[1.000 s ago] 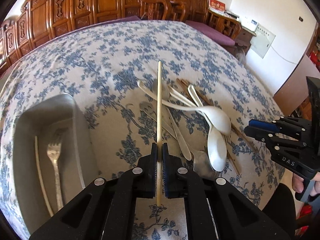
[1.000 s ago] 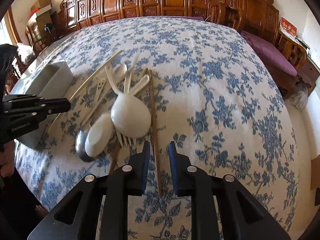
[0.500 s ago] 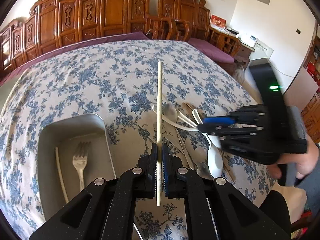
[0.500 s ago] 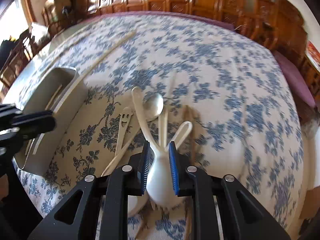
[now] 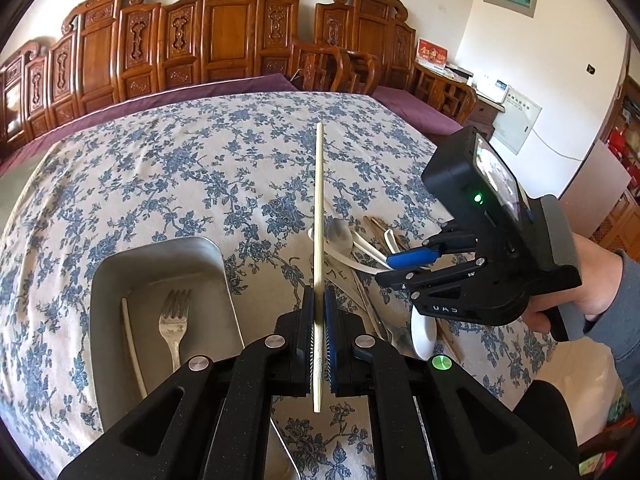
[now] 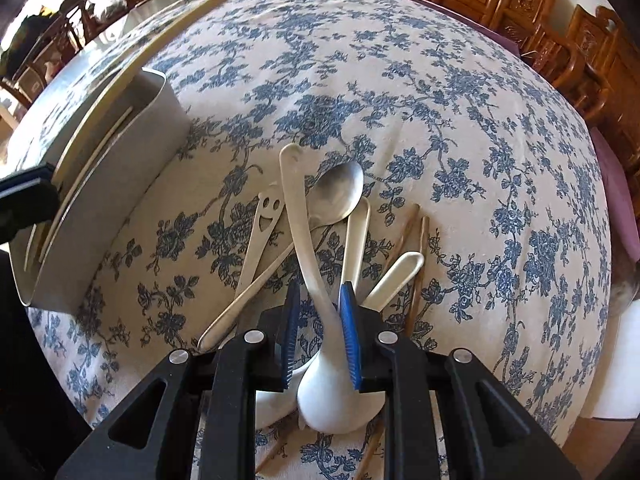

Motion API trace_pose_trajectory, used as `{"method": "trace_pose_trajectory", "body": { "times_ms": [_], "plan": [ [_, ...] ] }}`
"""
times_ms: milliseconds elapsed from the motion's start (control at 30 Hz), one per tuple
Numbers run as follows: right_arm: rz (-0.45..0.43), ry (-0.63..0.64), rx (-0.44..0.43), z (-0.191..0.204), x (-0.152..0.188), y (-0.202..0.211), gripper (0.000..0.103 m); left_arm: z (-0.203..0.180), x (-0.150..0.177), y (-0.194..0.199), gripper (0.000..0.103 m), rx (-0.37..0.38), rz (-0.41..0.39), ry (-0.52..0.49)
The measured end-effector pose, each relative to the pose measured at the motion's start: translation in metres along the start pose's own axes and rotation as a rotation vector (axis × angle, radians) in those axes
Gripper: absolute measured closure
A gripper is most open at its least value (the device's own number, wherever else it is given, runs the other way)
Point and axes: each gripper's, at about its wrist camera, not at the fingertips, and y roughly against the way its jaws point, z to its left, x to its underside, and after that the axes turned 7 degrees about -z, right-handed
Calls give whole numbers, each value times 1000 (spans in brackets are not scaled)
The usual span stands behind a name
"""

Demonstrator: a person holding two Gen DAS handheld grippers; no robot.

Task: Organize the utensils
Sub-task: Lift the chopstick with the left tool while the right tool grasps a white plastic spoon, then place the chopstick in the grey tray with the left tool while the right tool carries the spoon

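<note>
My left gripper (image 5: 319, 300) is shut on a pale chopstick (image 5: 318, 208), held above the table just right of the metal tray (image 5: 160, 252). The tray holds a fork (image 5: 173, 320) and a pale chopstick (image 5: 132, 344). My right gripper (image 6: 320, 300) is open, its blue pads (image 6: 347, 320) on either side of the handle of a white ladle spoon (image 6: 304, 240) in the utensil pile. It also shows in the left wrist view (image 5: 412, 264). The pile has a metal spoon (image 6: 340, 196), a smiley-face spoon (image 6: 260, 232), white spoons (image 6: 396, 272) and brown chopsticks (image 6: 420, 256).
The table has a blue floral cloth (image 5: 200, 168). The tray (image 6: 120, 184) stands left of the pile. Carved wooden chairs (image 5: 240, 40) line the far side. A person's hand (image 5: 580, 280) holds the right gripper.
My right gripper has moved forward and down over the pile, so its pads now straddle the white ladle spoon's handle. My left gripper has lifted and drawn back with the chopstick.
</note>
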Motion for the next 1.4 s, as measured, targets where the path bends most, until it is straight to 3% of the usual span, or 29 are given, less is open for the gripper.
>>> {"method": "trace_pose_trajectory", "body": {
  "times_ms": [233,300,400,1000,1400],
  "plan": [
    [25,48,30,6,-7,-5,76,3,-1,3,99,-11,-7,9],
    [24,75,63,9,-7,-6,88,4,-1,4,99,-13,-8,9],
    [7,69,84,6,-6,-2,93,4,-1,7,99,-15,-15,8],
    [-101,0,135,2,2,33,100,29,7,46,99,-73,-62,38],
    [-181,-23,156,5,1,74,100,64,27,68,99,-141,-47,81]
  ]
}}
